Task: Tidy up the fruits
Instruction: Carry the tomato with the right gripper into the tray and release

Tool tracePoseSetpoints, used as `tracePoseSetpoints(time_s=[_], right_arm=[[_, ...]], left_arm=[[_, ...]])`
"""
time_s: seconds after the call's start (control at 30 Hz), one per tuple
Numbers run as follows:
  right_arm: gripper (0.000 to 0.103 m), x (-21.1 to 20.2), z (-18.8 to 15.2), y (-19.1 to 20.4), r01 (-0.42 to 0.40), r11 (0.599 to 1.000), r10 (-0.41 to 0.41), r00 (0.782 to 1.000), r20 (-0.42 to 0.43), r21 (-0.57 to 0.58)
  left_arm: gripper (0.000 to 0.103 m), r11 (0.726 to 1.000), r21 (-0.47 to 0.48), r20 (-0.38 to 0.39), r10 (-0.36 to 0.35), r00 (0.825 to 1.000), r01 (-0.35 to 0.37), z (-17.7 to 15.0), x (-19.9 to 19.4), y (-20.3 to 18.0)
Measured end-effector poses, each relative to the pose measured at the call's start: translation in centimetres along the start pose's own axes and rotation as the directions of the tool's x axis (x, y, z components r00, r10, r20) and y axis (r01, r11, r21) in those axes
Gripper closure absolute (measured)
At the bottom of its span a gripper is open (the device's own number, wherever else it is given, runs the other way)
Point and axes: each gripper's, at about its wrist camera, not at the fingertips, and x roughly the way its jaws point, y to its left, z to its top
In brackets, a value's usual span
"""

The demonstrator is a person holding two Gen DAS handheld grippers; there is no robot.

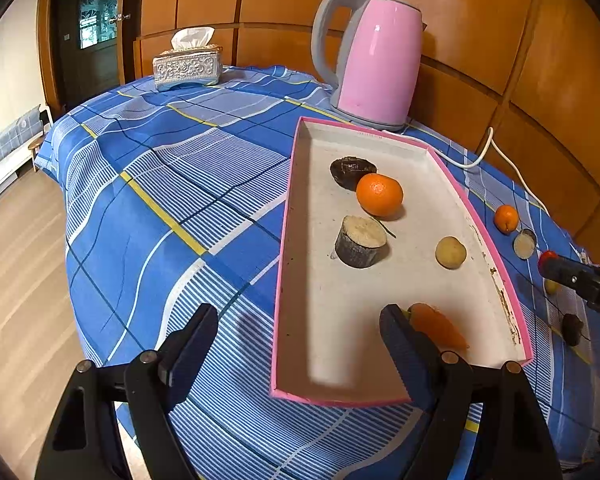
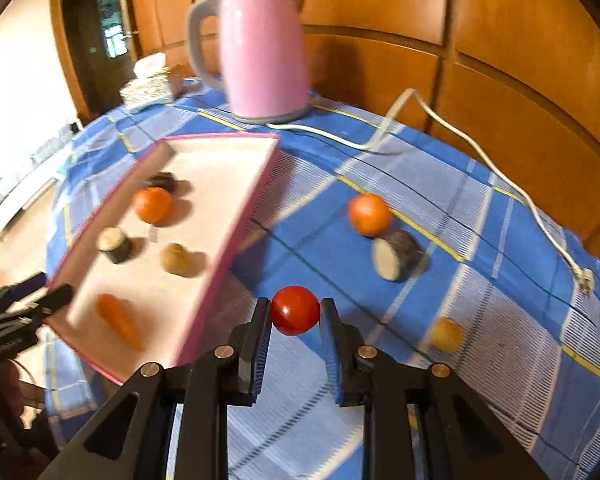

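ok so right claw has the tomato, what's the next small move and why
Probably carry the tomato left over the pink tray wall: the right claw is shut on it, and the tray already holds an orange and carrot.

A carrot (image 1: 438, 326) is lying in the tray (image 1: 496, 256) nearest its front edge, with the kettle (image 1: 374, 58) standing behind the tray.

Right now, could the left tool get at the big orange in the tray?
Probably yes. The left tool is open and empty, hanging over the near end of the tray. The orange sits uncovered farther in. Only the cut log piece stands partly on the way; coming from above should clear it.
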Motion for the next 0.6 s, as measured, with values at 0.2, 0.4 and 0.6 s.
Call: tracePoseSetpoints(time_s=[0.2,0.4,0.6], right_arm=[[0.079,0.3,1.5,3.4,-0.108,0.994,0.109,0.994,0.005,-0.026],[0.078,2.2,2.7,7.3,-0.194,0.980,0.193,0.981,-0.024,-0.053],[0.077,3.3,2.1,8.2,-0.194,0.980,0.192,0.980,-0.051,-0.039]], left_arm=[[0.019,1.000,-0.004,-0.006,0.000,1.000,0.000,0.0,0.2,0.0],[0.019,1.000,-0.007,-0.007,-0.001,1.000,0.000,0.0,0.2,0.1],[0.019,1.000,-0.011,-0.012,-0.001,1.000,0.001,0.0,0.4,0.3]])
